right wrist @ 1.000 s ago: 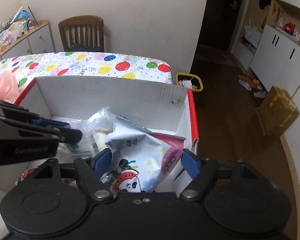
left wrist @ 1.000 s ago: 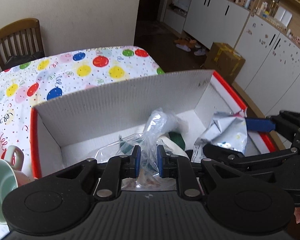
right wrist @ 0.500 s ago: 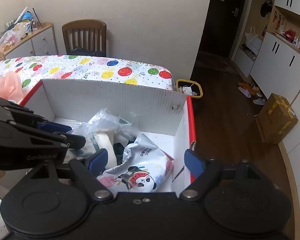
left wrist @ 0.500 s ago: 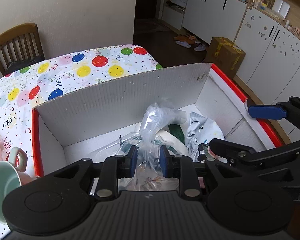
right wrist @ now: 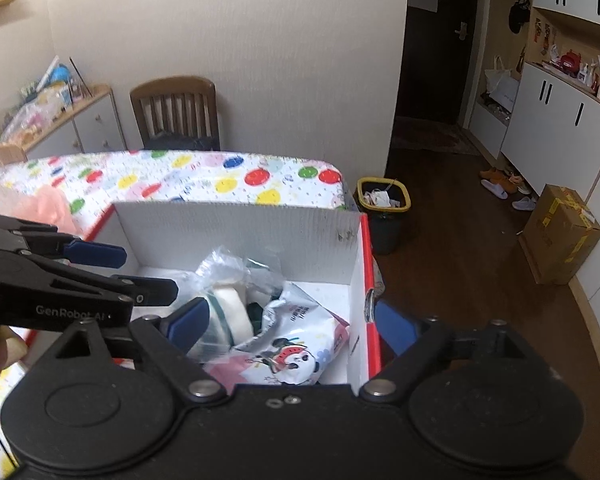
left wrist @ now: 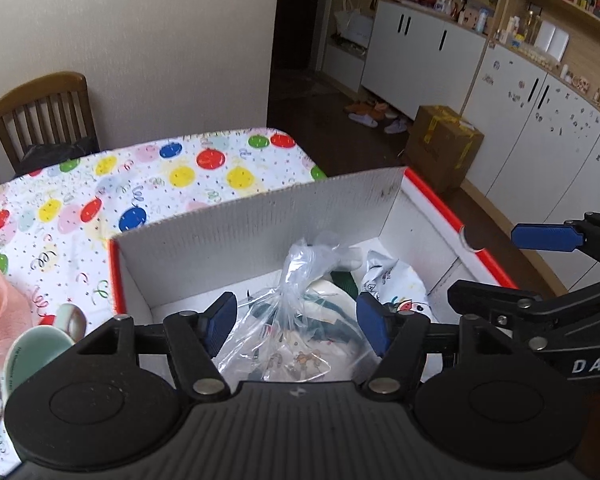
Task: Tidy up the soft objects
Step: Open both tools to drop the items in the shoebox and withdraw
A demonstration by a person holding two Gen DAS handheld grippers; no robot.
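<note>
A white corrugated box (left wrist: 260, 216) with red outer sides stands on the table. In it rests a knotted clear plastic bag (left wrist: 300, 280) of soft items. My left gripper (left wrist: 296, 324) hangs over the bag, its jaws opening, and the blue pads stand clear of the plastic. Beside the bag lies a white printed snack pack (right wrist: 296, 344). My right gripper (right wrist: 292, 326) hovers above that pack with its jaws opening. Nothing is pressed between them, and its right pad sits outside the box's right wall (right wrist: 364, 280). Each gripper shows in the other's view: left gripper (right wrist: 128, 272), right gripper (left wrist: 512, 264).
The table wears a balloon-print cloth (left wrist: 160, 184). A pink soft bundle (left wrist: 0, 308) and a mint cup (left wrist: 36, 352) sit left of the box. A wooden chair (right wrist: 176, 116) stands behind the table. On the floor are a bin (right wrist: 384, 208) and a cardboard carton (left wrist: 444, 148).
The left jaws have opened off the bag's neck. The printed pack has dropped from between the right pads into the box. Both grippers have lifted and drawn back a little.
</note>
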